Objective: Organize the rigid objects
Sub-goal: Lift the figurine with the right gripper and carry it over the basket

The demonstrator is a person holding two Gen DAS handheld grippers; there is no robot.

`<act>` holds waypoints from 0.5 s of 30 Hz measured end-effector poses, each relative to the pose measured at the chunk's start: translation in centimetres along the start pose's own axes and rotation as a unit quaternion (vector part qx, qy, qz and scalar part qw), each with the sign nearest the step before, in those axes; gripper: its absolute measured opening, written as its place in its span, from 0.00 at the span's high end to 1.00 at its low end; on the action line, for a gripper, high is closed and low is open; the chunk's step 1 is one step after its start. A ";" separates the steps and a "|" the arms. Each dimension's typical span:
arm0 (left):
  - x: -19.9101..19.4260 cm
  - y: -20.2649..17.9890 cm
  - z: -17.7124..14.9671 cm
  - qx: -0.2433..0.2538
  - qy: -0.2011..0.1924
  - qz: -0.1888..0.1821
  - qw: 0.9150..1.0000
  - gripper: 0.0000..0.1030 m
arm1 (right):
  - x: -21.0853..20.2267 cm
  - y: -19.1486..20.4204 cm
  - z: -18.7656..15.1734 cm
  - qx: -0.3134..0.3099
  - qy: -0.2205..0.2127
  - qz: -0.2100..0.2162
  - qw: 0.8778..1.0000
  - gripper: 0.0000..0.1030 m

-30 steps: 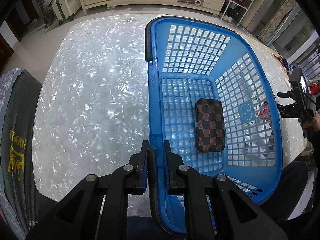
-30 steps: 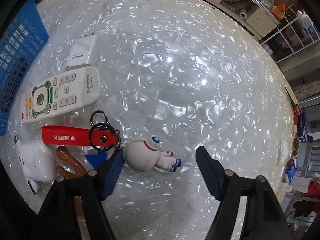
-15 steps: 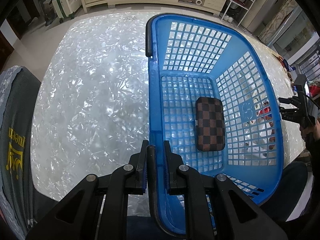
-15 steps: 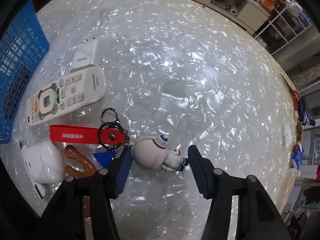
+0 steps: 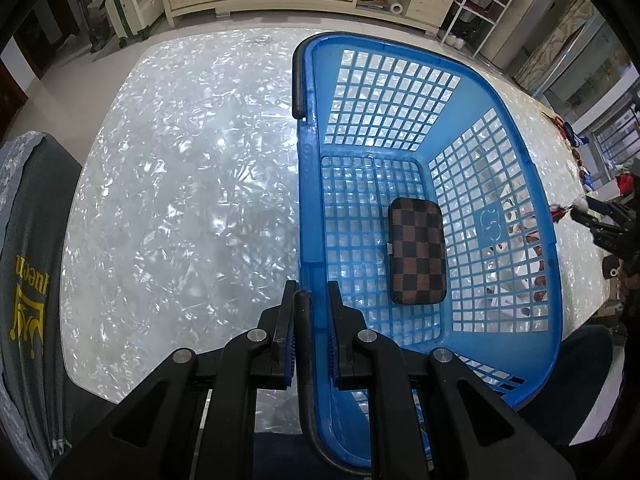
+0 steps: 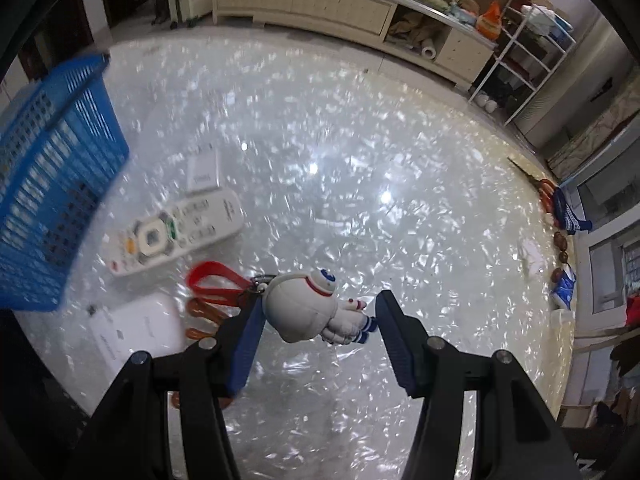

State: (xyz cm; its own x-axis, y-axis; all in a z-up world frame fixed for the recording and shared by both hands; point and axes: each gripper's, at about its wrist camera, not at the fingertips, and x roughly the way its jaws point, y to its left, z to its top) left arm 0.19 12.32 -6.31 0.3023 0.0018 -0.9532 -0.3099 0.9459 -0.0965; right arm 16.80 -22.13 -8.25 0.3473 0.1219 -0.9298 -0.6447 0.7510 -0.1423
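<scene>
Two tools at work over a pearly white desk point(image 5: 180, 200). Left tool point(image 5: 311, 320) clamped tight on the near-left rim of a blue basket point(image 5: 516, 152), holding it on the desk. Inside, on the basket floor toward the right wall, one brown checkered case point(image 5: 417, 251), lying flat. Right tool point(image 6: 318, 322) gripping an astronaut keychain figure point(image 6: 304, 308) between blue pads, lifted clear of the desk, red strap point(image 6: 212, 282) trailing left from its ring. Below and left on the desk: white remote point(image 6: 176, 236), small white charger point(image 6: 204, 171) just beyond it, white box point(image 6: 136, 330) nearer, orange-brown piece point(image 6: 200, 312) partly hidden beside it. Basket wall blurred at far left in the right wrist view.
</scene>
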 end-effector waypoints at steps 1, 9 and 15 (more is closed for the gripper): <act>0.0 0.0 0.0 0.000 0.000 0.000 1.000 0.86 | -0.5 0.1 0.2 0.002 -0.007 0.000 1.000 0.48; -0.1 0.0 0.0 -0.001 -0.002 0.004 1.000 0.86 | -4.8 0.3 1.8 0.005 -0.056 -0.014 0.998 0.48; -0.2 -0.1 0.0 0.001 -0.005 0.002 1.000 0.86 | -7.9 1.0 2.9 0.007 -0.086 -0.001 0.996 0.54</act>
State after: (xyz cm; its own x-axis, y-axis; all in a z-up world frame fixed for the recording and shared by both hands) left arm 0.14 12.19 -6.09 0.3107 0.0098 -0.9505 -0.3089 0.9467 -0.0912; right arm 15.35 -20.48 -0.06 0.4600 0.2288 -0.8579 -0.6345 0.7606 -0.1374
